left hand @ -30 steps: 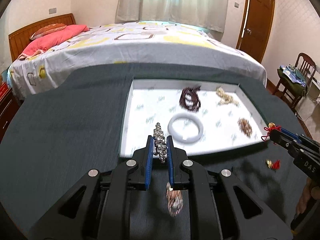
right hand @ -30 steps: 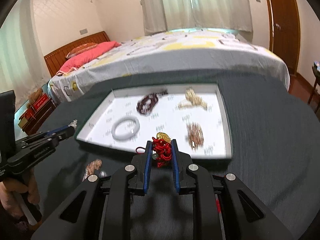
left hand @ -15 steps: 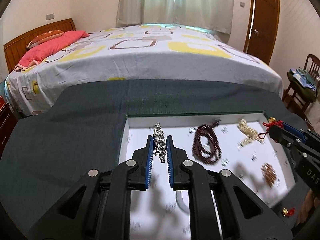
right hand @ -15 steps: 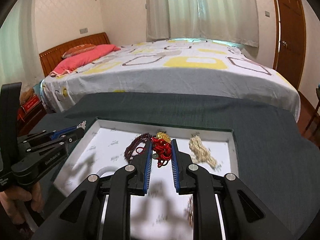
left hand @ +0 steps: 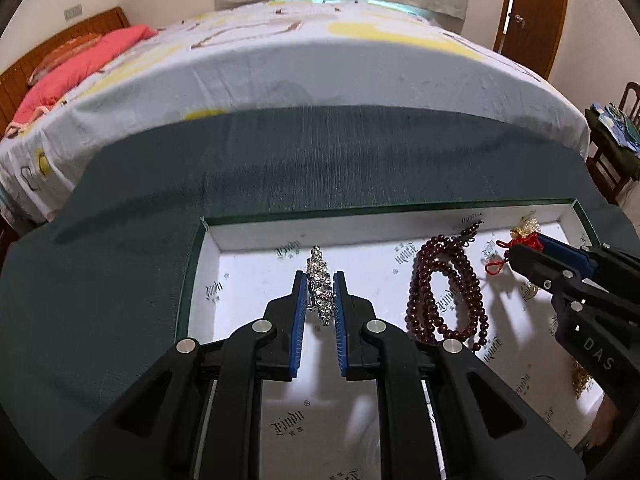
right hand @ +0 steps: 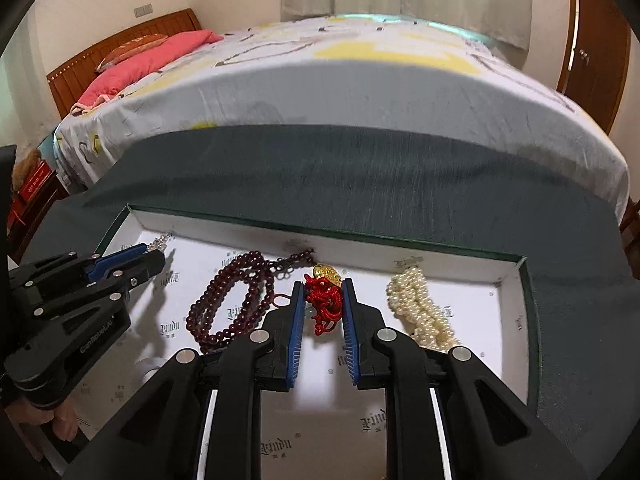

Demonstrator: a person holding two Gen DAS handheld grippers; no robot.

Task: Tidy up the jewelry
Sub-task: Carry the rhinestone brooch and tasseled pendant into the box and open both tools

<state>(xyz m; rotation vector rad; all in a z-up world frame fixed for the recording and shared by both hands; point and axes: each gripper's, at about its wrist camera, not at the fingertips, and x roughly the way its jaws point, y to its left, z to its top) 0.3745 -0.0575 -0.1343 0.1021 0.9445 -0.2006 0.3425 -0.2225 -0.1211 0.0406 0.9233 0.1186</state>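
Both units over the white-lined tray point(left hand: 256, 236) on my dark green table point(left hand: 120, 280), bed point(left hand: 320, 64) beyond.

My left gripper point(left hand: 321, 292) is clamped on a silver rhinestone bracelet point(left hand: 320, 290); the piece stands on end between the blue pads, its top poking past the tips, above the tray's left part near the far wall.

My right gripper point(right hand: 323, 300) is clamped on a red knotted cord charm point(right hand: 325, 306) with a gold bead point(right hand: 326, 273) at its top, above the tray's middle.

In the tray: dark red bead strand point(right hand: 236, 300) lies coiled between the two grippers, its tassel end against the far wall. Pearl strand point(right hand: 420, 312) bunched just right of my right gripper. Something gold shows at the tray's right edge in the left view; too hidden to tell.
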